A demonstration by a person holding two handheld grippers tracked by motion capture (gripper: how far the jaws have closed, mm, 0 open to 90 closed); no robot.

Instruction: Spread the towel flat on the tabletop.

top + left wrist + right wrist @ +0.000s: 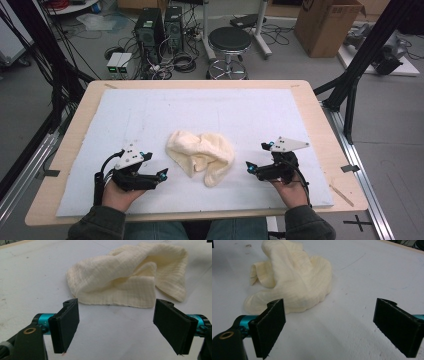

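1. Near the middle of the desk [60,165], a crumpled cream cloth [201,154] is lying bunched on the white mat [150,110], with the two grippers sitting at either side of it and apart from it.
2. The left gripper [161,175] is resting low on the mat with its jaws spread wide and holding nothing; in the left gripper view the cloth [130,277] is lying just ahead of the open jaws, its folded edge facing them.
3. The right gripper [248,167] is likewise standing released and empty; in the right gripper view the cloth [292,282] is sitting ahead and toward the left jaw, not between the two.
4. Judging from this, a grasp could go wrong because the cloth is folded over itself in several layers: a jaw closing on the heap may be pinching more than one layer or only a loose fold, so the cloth would be coming up bunched rather than spreading.
5. The right gripper is also looking offset from the cloth, so closing where it is would likely be catching nothing.
6. Nothing is standing between either gripper and the cloth. Beyond the desk, a stool [229,42], computer towers [159,27] with cables, and a cardboard box [327,25] are sitting on the floor, well apart from the work.
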